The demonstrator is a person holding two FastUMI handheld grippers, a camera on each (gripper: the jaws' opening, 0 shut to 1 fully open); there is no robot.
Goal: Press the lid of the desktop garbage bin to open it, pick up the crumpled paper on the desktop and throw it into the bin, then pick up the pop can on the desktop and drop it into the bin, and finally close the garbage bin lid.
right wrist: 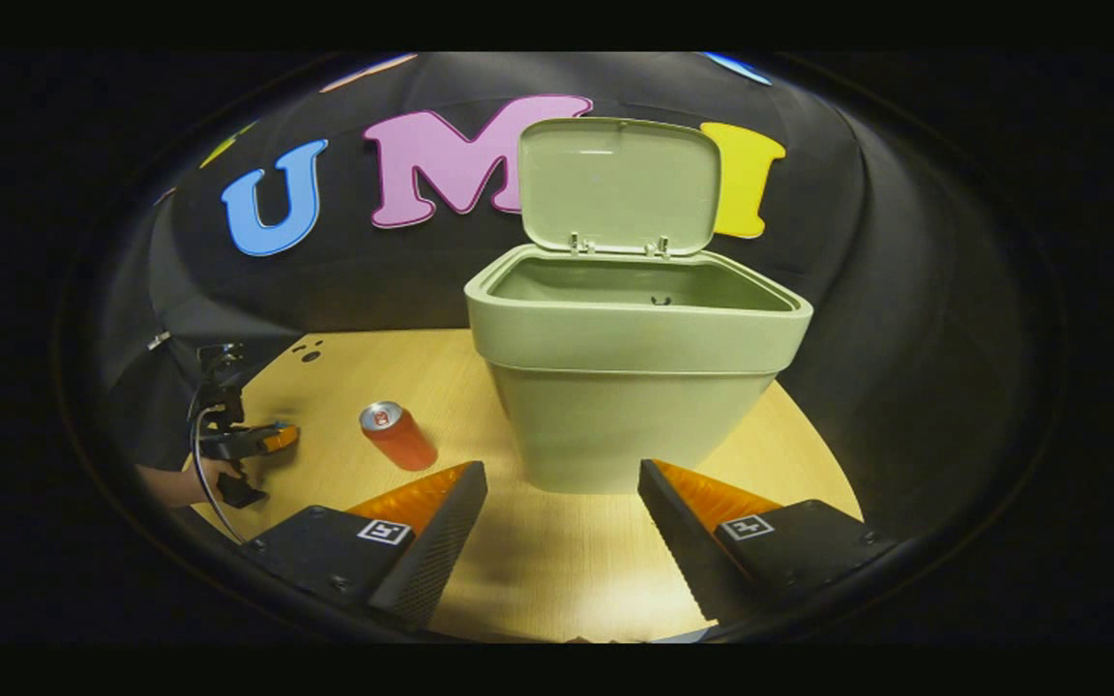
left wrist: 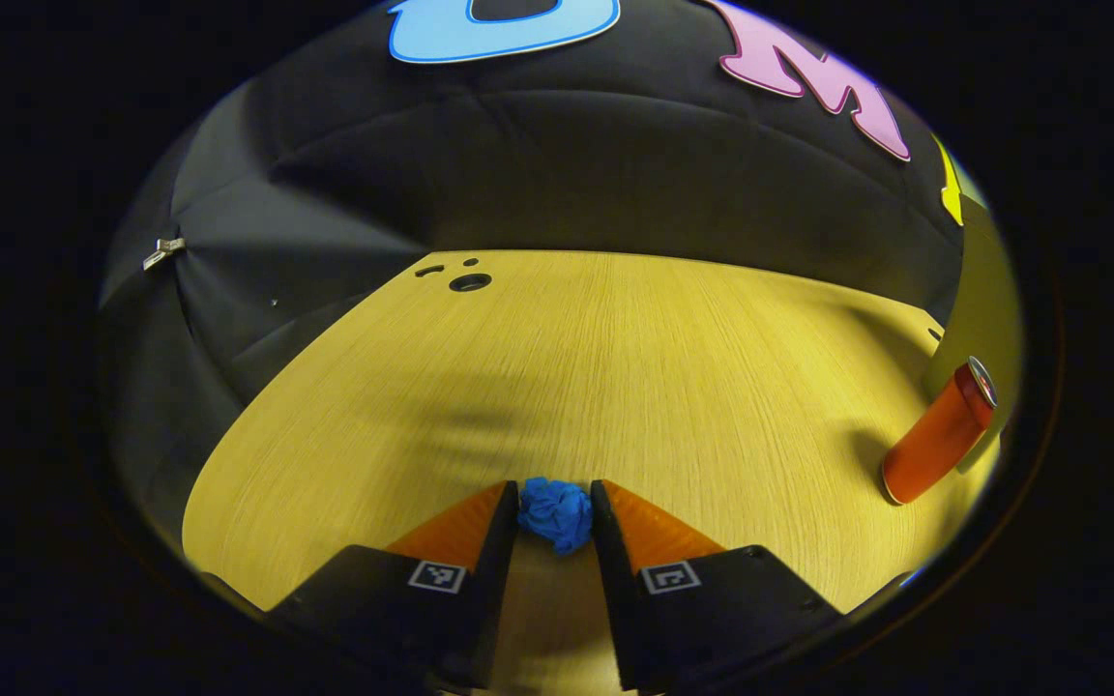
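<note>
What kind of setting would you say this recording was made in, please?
Probably a staged recording booth, not a home: black cloth wall, a bare wooden table, and props only: bin, pop can, crumpled paper.

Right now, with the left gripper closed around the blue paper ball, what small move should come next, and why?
Probably lift the left gripper straight up a little. Both fingers already press on the crumpled paper, which sits low over the table, and the bin has its lid standing open. The can stands apart to the side.
</note>
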